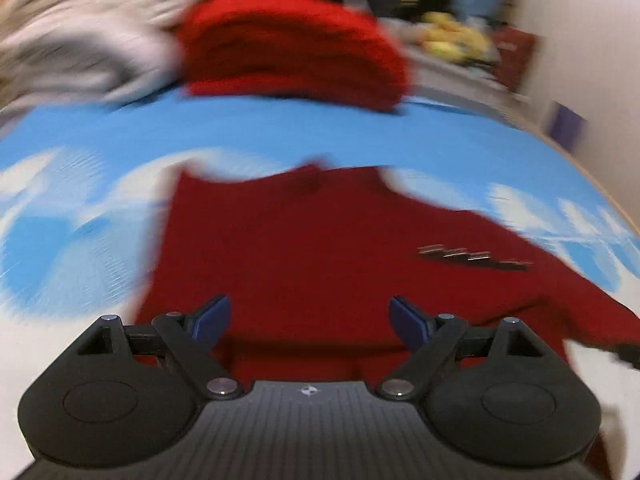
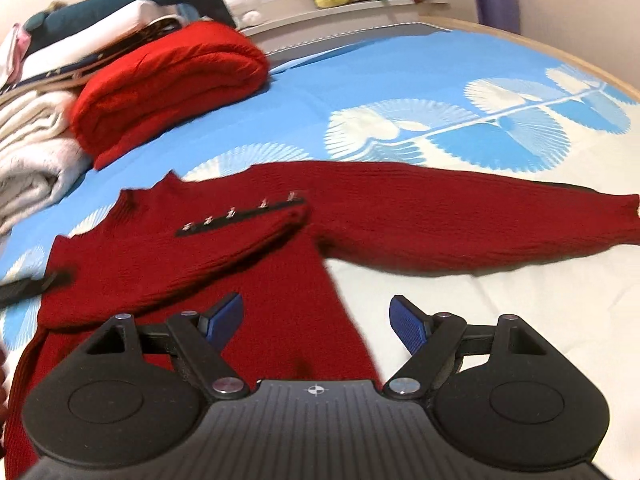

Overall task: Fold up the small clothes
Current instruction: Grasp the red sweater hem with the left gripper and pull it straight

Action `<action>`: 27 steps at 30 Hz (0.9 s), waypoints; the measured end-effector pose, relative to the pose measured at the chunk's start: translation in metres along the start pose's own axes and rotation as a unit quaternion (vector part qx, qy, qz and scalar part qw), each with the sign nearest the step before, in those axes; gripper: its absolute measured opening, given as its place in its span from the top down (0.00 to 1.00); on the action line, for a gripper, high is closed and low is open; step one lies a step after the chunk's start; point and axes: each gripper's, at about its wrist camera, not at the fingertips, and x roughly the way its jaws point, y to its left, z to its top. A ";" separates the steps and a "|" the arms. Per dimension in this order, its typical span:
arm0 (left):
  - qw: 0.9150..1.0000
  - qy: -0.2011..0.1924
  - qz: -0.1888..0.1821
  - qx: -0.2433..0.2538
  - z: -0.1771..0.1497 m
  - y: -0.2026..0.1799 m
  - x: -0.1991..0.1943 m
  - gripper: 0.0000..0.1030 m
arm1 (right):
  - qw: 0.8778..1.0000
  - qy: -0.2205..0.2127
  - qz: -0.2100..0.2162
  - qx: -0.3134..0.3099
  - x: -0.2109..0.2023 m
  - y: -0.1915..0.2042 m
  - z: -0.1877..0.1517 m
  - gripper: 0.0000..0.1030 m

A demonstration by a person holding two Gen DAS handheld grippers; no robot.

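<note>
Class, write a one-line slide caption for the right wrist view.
Open right gripper above a dark red sweater, one sleeve folded across.

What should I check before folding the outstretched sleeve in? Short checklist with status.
1. Right gripper open and empty: ok, jaws wide apart, nothing between them.
2. Left gripper open and empty: ok.
3. One sleeve already folded across the dark red sweater: ok, the sleeve with the black button strip lies over the chest.
4. Other sleeve flat and free to grab: ok, it lies straight out on the blue sheet, nothing on it.
5. Folded bright red sweater out of the way: ok, apart from the garment, up by the pile.
6. Hem lying flat: cannot tell, hidden behind the grippers.
</note>
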 end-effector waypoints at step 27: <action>0.985 0.165 0.027 0.047 -0.149 0.088 -0.104 0.81 | 0.984 0.147 0.076 -0.060 -0.026 -0.072 -0.086 0.88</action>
